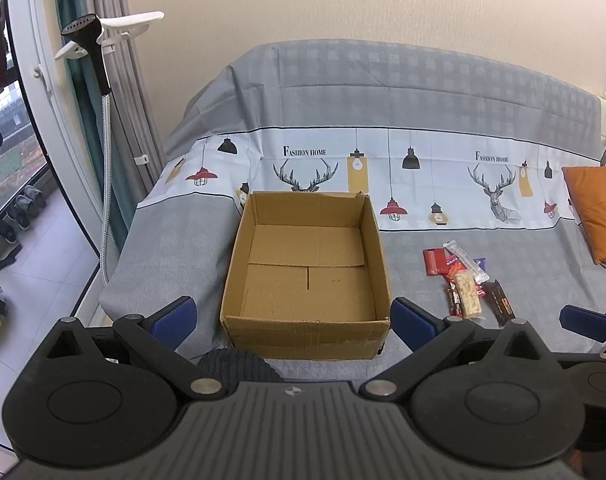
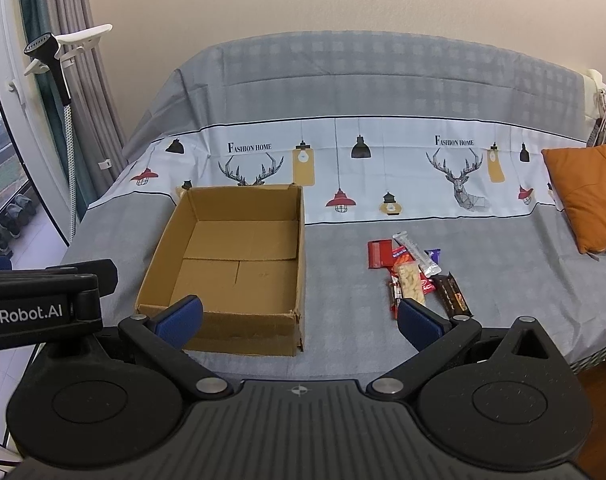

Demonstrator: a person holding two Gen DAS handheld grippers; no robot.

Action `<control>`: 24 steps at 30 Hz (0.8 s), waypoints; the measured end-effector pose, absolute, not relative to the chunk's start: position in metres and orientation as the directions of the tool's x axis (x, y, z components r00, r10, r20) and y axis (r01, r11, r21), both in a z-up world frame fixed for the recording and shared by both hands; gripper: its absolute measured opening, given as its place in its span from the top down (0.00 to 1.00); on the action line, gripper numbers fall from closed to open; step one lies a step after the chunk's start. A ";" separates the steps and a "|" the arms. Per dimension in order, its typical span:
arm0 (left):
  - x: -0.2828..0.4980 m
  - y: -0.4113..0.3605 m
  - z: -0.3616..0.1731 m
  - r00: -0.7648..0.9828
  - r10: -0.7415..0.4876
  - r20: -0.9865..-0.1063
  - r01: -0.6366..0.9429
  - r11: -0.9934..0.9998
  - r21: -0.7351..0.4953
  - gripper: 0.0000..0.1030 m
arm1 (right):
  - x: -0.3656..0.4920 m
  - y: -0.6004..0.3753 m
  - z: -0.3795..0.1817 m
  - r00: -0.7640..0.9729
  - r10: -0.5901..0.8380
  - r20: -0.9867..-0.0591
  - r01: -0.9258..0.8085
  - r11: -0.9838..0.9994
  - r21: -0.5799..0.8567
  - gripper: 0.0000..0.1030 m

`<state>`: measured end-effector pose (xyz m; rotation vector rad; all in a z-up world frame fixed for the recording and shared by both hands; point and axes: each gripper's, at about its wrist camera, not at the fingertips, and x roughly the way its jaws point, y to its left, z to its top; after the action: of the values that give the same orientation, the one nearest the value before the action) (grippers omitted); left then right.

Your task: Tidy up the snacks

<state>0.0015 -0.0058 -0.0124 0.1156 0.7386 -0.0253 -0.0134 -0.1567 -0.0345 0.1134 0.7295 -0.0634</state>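
Under peanut pack (image 2: pixel 410 285), snack wrappers (image 2: pixel 399 268) overlap, labels unreadable

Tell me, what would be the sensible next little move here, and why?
Probably move the right gripper, which is open and holding nothing, forward and to the right toward the snack pile. The cardboard box holds nothing yet, and every packet lies on the bedspread to the box's right.
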 end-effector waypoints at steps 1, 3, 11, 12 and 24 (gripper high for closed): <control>0.001 -0.006 -0.013 0.739 0.017 -0.673 0.064 0.993 0.096 0.00 | -0.013 -0.156 -0.035 0.743 -0.019 -0.669 0.097 0.992 0.080 0.00; 0.001 -0.006 -0.014 0.740 0.017 -0.673 0.064 0.993 0.095 0.00 | -0.014 -0.156 -0.036 0.742 -0.017 -0.670 0.095 0.992 0.080 0.00; 0.001 -0.007 -0.017 0.737 0.017 -0.676 0.061 0.994 0.092 0.00 | -0.012 -0.156 -0.037 0.737 -0.015 -0.675 0.093 0.993 0.079 0.00; 0.001 -0.008 -0.018 0.737 0.018 -0.675 0.061 0.994 0.092 0.00 | -0.012 -0.157 -0.038 0.737 -0.014 -0.676 0.092 0.993 0.079 0.00; 0.011 -0.007 -0.045 0.713 0.019 -0.701 0.073 0.992 0.101 0.00 | -0.003 -0.159 -0.063 0.696 0.002 -0.718 0.101 0.990 0.101 0.00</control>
<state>0.0108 -0.0067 -0.0446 0.1240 0.7767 -0.0299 -0.0033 -0.1588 -0.0633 0.1363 0.7994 -0.0558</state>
